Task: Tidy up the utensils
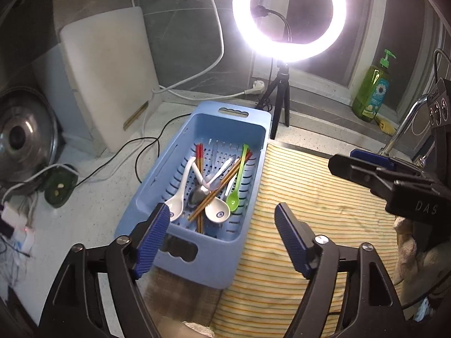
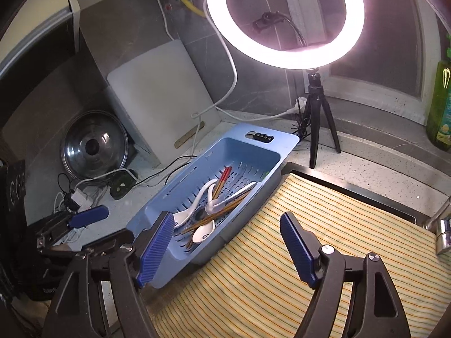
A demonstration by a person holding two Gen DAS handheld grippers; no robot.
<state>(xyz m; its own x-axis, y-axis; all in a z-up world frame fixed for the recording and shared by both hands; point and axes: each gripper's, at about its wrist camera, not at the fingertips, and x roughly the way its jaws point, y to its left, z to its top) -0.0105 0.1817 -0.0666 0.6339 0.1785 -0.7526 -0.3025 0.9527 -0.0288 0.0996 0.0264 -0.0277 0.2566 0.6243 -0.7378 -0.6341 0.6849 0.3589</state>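
Note:
A blue slotted basket point(image 1: 255, 118) point(image 2: 284, 138) stands on the counter beside a yellow striped cloth point(image 1: 324, 197) point(image 2: 310, 225). In it lie white ceramic spoons point(image 1: 216, 212) point(image 2: 203, 232), a green plastic spoon point(image 1: 233, 199), a metal spoon point(image 1: 196, 195) and red-tipped wooden chopsticks point(image 1: 199, 155) point(image 2: 224, 176), all jumbled. My left gripper point(image 1: 222, 217) is open and empty above the basket's near end. My right gripper point(image 2: 227, 226) is open and empty over the basket's near right edge; it also shows in the left wrist view point(image 1: 366, 173) at the right.
A lit ring light on a black tripod point(image 1: 282, 104) point(image 2: 318, 124) stands behind the basket. A white cutting board point(image 1: 110, 79) and a pot lid point(image 1: 22, 138) lean at the left, with cables point(image 1: 141, 152). A green soap bottle point(image 1: 372, 90) and a faucet point(image 1: 406, 124) are at the right.

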